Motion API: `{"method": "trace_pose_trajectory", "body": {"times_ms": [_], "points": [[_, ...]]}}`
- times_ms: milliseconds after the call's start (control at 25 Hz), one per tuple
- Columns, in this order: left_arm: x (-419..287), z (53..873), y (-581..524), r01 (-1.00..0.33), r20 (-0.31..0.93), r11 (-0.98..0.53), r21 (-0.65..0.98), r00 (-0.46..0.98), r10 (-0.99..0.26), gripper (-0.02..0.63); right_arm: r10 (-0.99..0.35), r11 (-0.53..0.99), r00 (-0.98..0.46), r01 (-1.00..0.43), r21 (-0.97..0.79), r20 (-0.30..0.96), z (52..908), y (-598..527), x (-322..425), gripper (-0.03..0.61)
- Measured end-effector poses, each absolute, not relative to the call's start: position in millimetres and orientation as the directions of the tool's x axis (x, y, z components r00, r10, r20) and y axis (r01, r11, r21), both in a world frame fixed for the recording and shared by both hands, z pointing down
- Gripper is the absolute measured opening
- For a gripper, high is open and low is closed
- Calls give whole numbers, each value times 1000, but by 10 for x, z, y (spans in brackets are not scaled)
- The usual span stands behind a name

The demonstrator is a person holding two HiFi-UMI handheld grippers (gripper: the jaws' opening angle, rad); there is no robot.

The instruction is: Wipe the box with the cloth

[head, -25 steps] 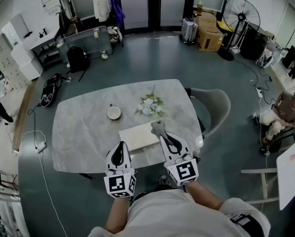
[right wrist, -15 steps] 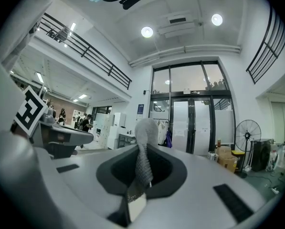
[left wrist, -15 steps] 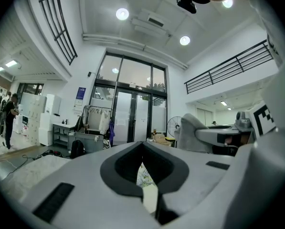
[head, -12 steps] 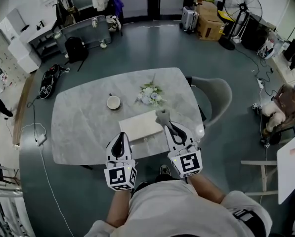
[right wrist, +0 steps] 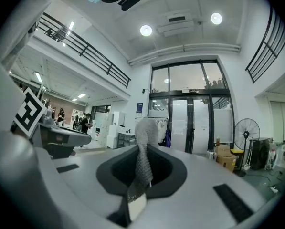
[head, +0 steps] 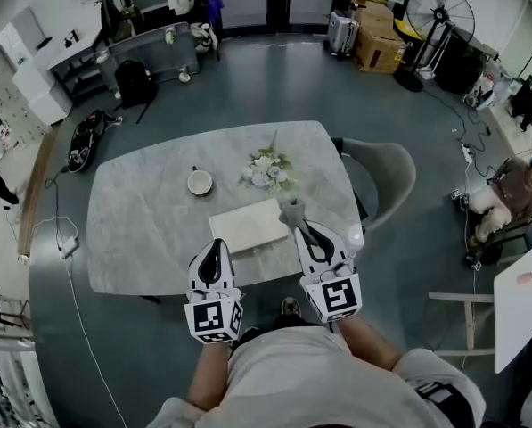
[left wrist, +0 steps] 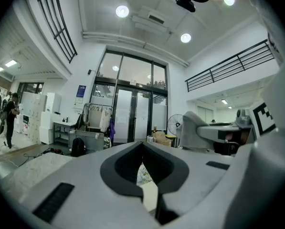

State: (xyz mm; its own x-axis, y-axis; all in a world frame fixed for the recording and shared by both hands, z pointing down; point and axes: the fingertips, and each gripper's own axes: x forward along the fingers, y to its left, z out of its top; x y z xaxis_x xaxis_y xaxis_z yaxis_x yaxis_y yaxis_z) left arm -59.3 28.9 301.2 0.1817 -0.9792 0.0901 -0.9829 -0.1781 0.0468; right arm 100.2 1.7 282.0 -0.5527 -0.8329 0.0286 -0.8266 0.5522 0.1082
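Right gripper (head: 299, 230) fingers clench the soft, limp cloth (head: 290, 209) at one end; left gripper (head: 213, 249) fingers are closed, empty, near the box (head: 246, 226).

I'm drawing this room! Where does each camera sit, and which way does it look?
Head view: on the person's head, looking steeply down at the grey marble table, flat white box, left gripper, right gripper and forearms.
Left gripper view: on the left gripper, looking along its shut jaws towards glass doors, with the right gripper alongside.
Right gripper view: on the right gripper, looking along jaws pinching the grey knitted cloth, towards those doors.
Both gripper views share the doors and a black standing fan.
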Motion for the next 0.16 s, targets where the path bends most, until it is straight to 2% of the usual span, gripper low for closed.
{"method": "trace_pose_trajectory", "body": {"times_ms": [160], "points": [[-551, 3016, 283, -982, 94, -186, 44, 189, -977, 23, -834, 547, -551, -827, 127, 6, 2795, 6, 1037, 42]]}}
